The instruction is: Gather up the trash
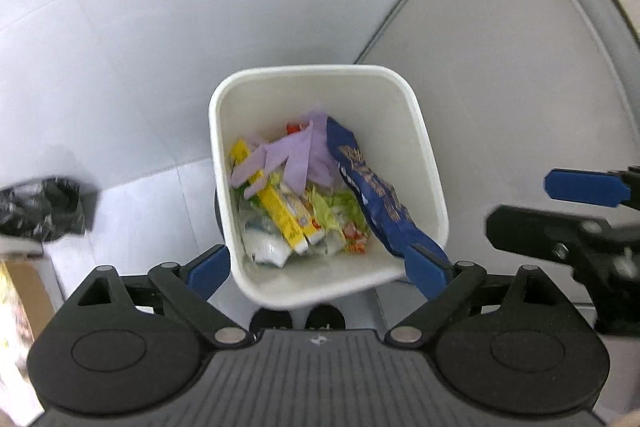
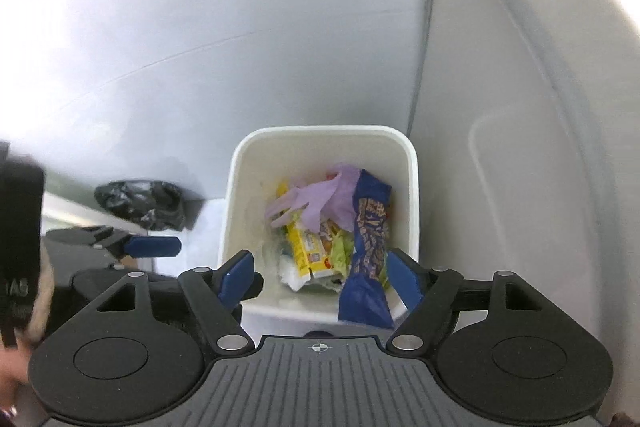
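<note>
Both sets of fingers, left gripper and right gripper, are being held wide open, empty. The blue snack bag, draped over the white bin rim beside the fingers, is judged liable to slide out.

1 white bin, 1 purple glove, 1 blue wrapper, 1 yellow box, 1 black bag.

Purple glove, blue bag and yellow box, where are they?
purple glove point(image 1: 294, 153), left wrist view, on its palm.
blue bag point(image 2: 370, 227), right wrist view, on its middle.
yellow box point(image 1: 280, 213), left wrist view, on its long side.
</note>
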Tool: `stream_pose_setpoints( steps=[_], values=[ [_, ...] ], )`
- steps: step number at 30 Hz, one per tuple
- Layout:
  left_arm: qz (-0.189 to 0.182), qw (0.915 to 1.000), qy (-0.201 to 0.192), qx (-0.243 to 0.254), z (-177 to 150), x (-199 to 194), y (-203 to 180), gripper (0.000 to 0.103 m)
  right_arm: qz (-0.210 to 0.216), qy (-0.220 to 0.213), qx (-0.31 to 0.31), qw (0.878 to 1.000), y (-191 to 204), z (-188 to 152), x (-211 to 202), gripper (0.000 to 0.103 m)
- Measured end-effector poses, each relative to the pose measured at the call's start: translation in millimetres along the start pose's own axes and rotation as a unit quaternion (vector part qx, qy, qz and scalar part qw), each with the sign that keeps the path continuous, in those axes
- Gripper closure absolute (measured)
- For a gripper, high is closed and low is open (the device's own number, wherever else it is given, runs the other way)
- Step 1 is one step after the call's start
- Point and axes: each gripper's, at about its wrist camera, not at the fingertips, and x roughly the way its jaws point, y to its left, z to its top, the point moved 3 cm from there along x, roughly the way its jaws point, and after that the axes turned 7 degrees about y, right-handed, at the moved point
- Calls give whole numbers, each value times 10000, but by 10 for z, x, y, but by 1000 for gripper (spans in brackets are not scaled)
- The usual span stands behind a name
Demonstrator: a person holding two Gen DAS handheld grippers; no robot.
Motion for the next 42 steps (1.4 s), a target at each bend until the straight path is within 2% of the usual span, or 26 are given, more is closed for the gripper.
stream_pose_setpoints(
  steps=[3,7,13,20,25,33,38,42],
  values=[
    [188,9997,125,-66,-64,-177,-46,5,-9,-165,-200,9997,43,-100,-317,21],
    [265,9996,83,-91,-108,-470,-140,1,114,-400,-298,9987,27,-197,-702,15],
    [167,9993,-130,-305,-32,-947,-338,1,-131,-777,-324,9964,-108,-268,-1364,11],
    [1,9983,-510,-271,16,-1426,-705,1,-326,-1265,-52,9914,-425,-390,-2008,8],
    [-63,9967,-742,-335,3,-1610,-910,1,-504,-1368,-118,9892,-523,-477,-2211,7],
    [148,9955,-805,-468,-78,-1758,-1195,1,-636,-1445,-430,9865,-619,-506,-2325,7],
    [392,9957,-713,-449,-166,-1835,-1342,1,-486,-1463,-79,9880,-747,-536,-2455,7],
    [494,9949,-716,-519,-178,-1942,-1403,1,-415,-1517,132,9875,-798,-540,-2557,2]
  ],
)
